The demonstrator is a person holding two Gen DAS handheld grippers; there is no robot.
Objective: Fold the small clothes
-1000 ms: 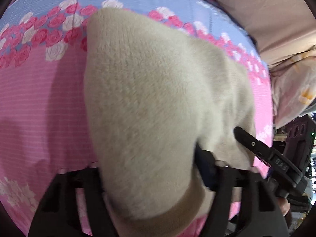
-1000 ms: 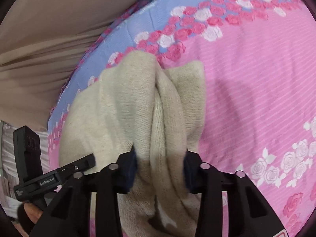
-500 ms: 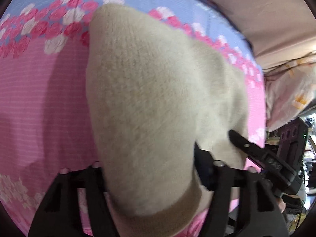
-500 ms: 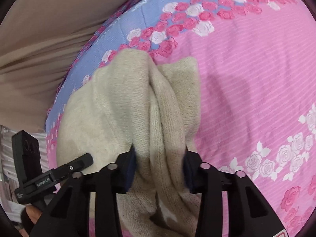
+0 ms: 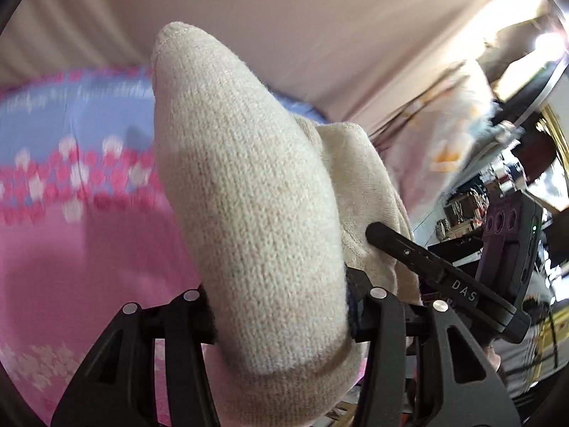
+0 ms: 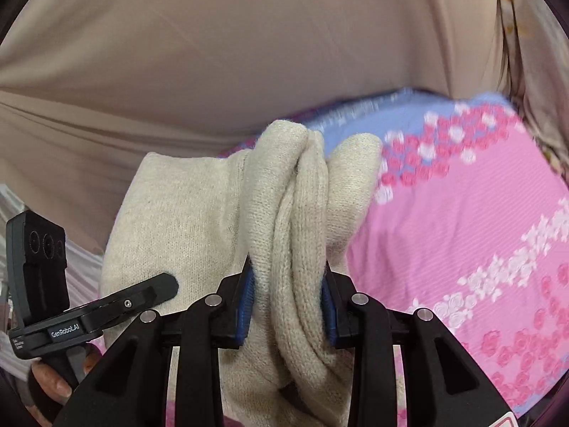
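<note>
A cream knitted garment is held up off the pink flowered bedspread. My left gripper is shut on one thick bunched edge of it, which fills the gap between the fingers. My right gripper is shut on another bunched, folded edge of the same garment. The two grippers are close side by side: the right one shows at the right of the left wrist view, the left one at the lower left of the right wrist view. The garment's lower part is hidden.
The bedspread has a blue band with pink roses at its far edge. A beige curtain hangs behind the bed. A pale flowered cloth and cluttered shelves lie to the right.
Both grippers have lifted and tilted upward with the garment; it has come off the bedspread, and the curtain now fills the upper half of both views.
</note>
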